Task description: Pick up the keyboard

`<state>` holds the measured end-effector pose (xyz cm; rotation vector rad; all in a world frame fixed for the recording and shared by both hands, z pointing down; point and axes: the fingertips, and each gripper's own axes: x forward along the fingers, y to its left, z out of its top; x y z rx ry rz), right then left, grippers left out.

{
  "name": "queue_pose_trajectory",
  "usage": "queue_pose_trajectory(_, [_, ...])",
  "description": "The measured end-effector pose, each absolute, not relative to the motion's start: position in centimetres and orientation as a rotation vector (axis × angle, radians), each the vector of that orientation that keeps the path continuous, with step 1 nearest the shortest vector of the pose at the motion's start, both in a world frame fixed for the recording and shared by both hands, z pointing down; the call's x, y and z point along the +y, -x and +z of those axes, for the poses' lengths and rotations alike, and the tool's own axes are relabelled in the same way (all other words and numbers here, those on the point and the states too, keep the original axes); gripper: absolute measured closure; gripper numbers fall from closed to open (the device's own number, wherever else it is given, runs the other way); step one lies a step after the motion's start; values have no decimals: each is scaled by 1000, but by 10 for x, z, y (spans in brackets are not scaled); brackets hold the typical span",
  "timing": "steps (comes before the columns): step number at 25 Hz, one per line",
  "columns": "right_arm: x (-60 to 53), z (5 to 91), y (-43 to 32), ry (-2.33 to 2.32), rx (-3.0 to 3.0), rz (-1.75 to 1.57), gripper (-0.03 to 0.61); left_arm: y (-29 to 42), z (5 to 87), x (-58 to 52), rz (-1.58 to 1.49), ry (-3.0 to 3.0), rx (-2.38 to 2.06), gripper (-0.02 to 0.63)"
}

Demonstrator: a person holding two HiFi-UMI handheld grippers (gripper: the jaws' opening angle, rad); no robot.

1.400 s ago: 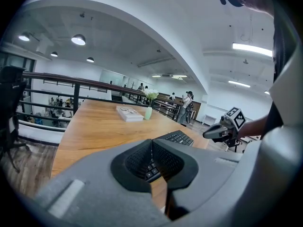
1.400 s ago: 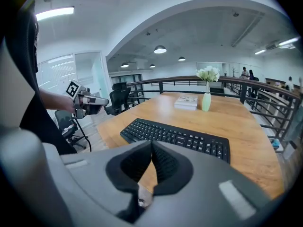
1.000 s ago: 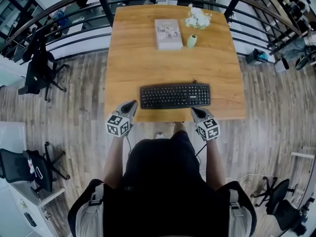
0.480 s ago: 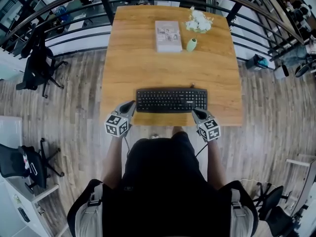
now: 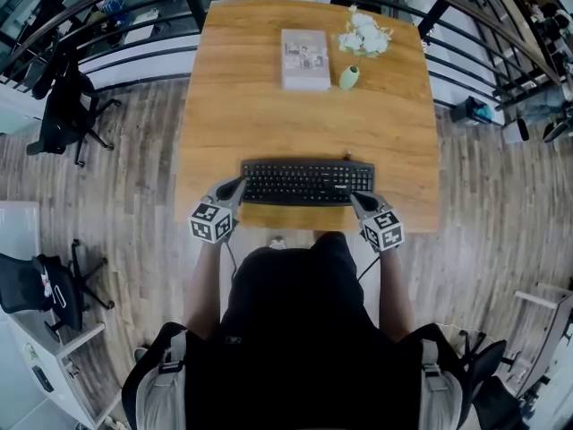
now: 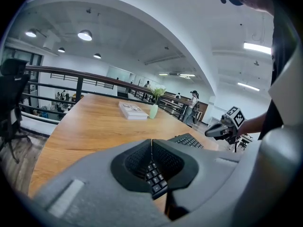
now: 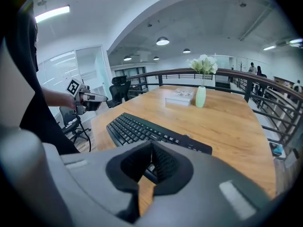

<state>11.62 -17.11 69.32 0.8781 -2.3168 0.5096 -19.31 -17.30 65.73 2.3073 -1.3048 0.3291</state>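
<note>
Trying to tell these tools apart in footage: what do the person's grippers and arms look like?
The left gripper and right gripper look alike: grey moulded bodies narrowing to dark jaws lined with black ribbed pads. Each carries a white cube printed with black square markers, and a thin dark cable trails from each. The person wears a black top.

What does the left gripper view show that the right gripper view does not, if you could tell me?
Only the left gripper view shows the right gripper, and just one end of the keyboard past the shut jaws. Only the right gripper view shows the left gripper and the keyboard's full length. Both show the wooden table, the book and the vase of flowers.
</note>
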Motion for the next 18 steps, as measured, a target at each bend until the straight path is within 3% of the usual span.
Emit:
queue_pose_trajectory(11, [-196, 706, -138, -897, -2306, 527, 570, 184, 688, -187, 384, -2220, -1275, 597])
queue_pose_trajectory(13, [-200, 711, -148, -932, -2291, 549, 517, 182, 694, -187, 413, -2209, -1274, 595])
queue_pose_trajectory(15, [-204, 715, -157, -974, -2285, 592, 508, 183, 701, -188, 451, -2199, -1277, 594])
queue_pose_trajectory(16, [-206, 718, -161, -996, -2280, 612, 503, 184, 704, -188, 469, -2190, -1281, 584])
queue_pose_trajectory(18, [-210, 724, -171, -1037, -2254, 630, 478, 187, 712, -190, 501, -2166, -1293, 501])
